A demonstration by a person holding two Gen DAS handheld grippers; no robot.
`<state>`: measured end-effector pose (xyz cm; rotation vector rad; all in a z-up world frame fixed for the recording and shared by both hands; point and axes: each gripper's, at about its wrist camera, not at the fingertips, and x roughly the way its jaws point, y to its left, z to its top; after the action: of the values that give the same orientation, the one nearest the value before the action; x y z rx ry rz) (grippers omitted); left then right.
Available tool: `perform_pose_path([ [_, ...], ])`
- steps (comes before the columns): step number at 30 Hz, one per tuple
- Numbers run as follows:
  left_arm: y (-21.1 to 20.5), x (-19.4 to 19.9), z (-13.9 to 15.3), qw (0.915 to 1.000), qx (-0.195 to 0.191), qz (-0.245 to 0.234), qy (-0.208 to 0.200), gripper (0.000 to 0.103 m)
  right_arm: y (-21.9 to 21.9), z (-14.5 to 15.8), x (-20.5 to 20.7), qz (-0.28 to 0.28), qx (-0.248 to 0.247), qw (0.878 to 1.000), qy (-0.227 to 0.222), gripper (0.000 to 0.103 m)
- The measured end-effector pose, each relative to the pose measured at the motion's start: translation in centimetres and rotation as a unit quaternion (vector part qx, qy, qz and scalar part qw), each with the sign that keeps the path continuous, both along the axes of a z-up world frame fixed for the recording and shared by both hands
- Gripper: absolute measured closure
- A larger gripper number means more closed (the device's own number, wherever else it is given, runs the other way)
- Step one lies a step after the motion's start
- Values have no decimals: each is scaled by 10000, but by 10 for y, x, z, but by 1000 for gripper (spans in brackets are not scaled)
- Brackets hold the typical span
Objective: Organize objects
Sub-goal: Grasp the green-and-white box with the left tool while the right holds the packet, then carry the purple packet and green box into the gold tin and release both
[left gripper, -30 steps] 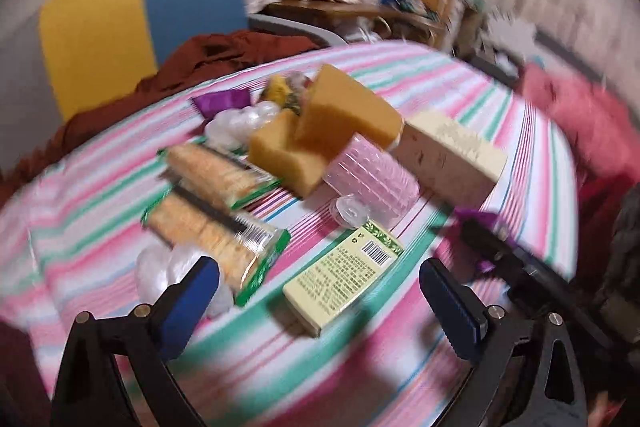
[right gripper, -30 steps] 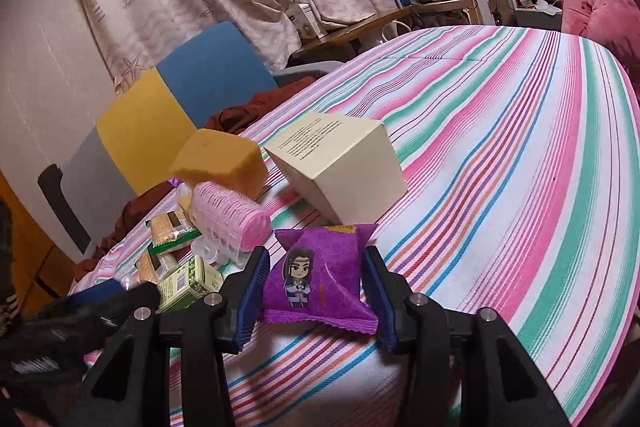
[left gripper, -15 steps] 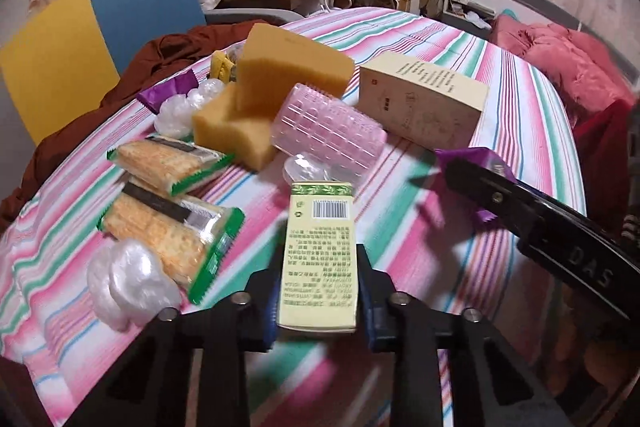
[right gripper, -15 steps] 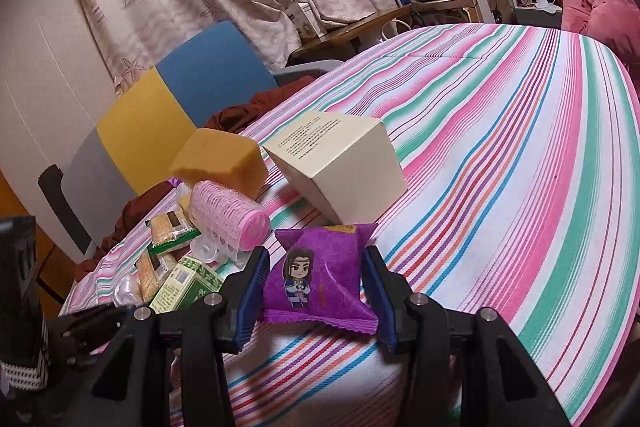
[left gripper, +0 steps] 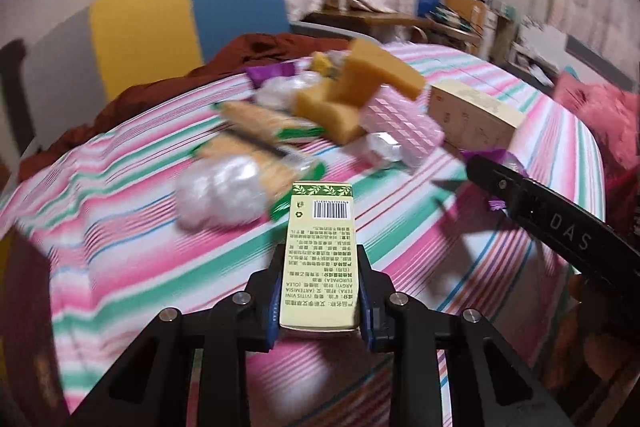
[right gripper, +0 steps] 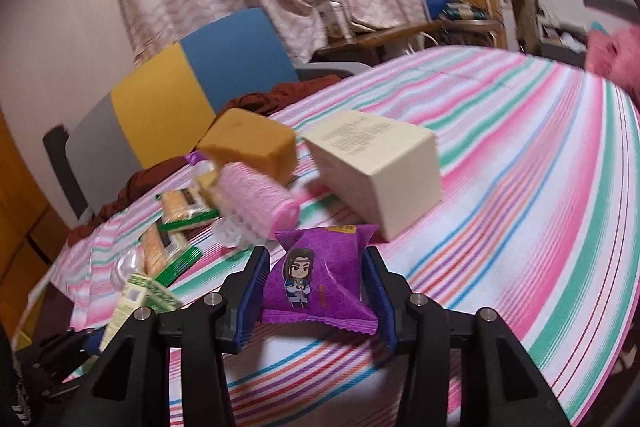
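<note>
We grip both items by their narrow sides so they lift clear of the striped cloth (right gripper: 520,187) — left gripper (left gripper: 320,291) clamped on the green-topped box (left gripper: 320,251), right gripper (right gripper: 318,291) pinching the purple snack packet (right gripper: 320,279) — probably to sort them from the pile.

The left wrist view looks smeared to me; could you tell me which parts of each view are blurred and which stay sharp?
Left wrist view: the green box in the left gripper is sharp, the cracker packs smeared. Right wrist view: the purple snack packet is crisp, the cream box blurred.
</note>
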<state>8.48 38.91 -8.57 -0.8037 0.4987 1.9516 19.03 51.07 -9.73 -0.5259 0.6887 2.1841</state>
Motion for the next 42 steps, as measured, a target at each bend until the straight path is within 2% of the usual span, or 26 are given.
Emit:
perform_pose_path([
  [4,-26,0,-2,9995,137,273,-105,73,-15,6,-12,202,322,9989,-260,55],
  [8,-35,5,-7,9991,244,325,-126,73,-33,10,-22,485,509,9964,-470,55],
  [13,-50,8,-10,9987,381,290,-152,73,-55,11,-25,818,350,9953,-372,55],
  [16,-60,6,-6,9980,424,434,-187,73,-67,19,-25,932,342,9946,-301,55],
  [18,-72,6,0,9964,586,516,-316,73,-73,26,-24,977,345,9944,-214,55],
  [23,-100,11,21,9932,972,571,-300,73,-90,41,-27,1131,287,9931,-81,55],
  [28,-134,5,37,9870,1247,893,-483,73,-107,50,-36,1360,195,9905,23,55],
  [35,-191,-7,54,9778,1407,1453,-551,73,-151,69,-57,2073,199,9778,222,55],
  [42,-242,-29,52,9676,1282,2058,-700,73,-200,87,-82,2854,223,9574,374,55],
])
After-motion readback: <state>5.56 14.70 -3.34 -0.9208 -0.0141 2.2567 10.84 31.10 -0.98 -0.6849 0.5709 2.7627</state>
